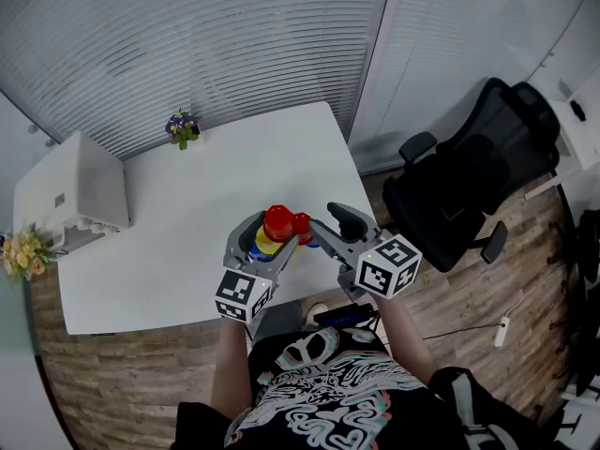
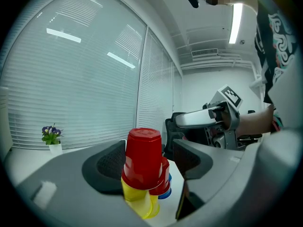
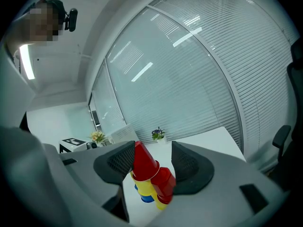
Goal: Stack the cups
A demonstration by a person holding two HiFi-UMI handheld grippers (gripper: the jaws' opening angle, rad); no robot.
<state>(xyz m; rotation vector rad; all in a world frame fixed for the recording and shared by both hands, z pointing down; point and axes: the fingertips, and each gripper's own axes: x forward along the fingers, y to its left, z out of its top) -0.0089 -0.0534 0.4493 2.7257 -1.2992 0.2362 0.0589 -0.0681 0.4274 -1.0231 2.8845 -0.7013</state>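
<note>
Cup stack (image 1: pixel 270 236) sat at tabletop (image 1: pixel 187 218) near edge, roughly upright, red cup (image 2: pixel 142 156) on top. Left hand-held gripper (image 2: pixel 144 163) released, jaws straddling stack; right hand-held gripper (image 3: pixel 151 162) released too, stack just beyond, leftward. Left seemed nearer.

- A white rectangular table (image 1: pixel 178 223) carries everything; most of its top is bare.
- A small potted plant (image 1: pixel 182 127) with purple flowers stands upright at the far edge, well apart from the rest.
- A tight cluster of cups (image 1: pixel 277 223) sits near the near edge, toward the right corner: red ones on top, upside down, with yellow and blue beneath.
- A white box (image 1: pixel 70 195) stands at the left end; whether it rests on the table is unclear.
</note>
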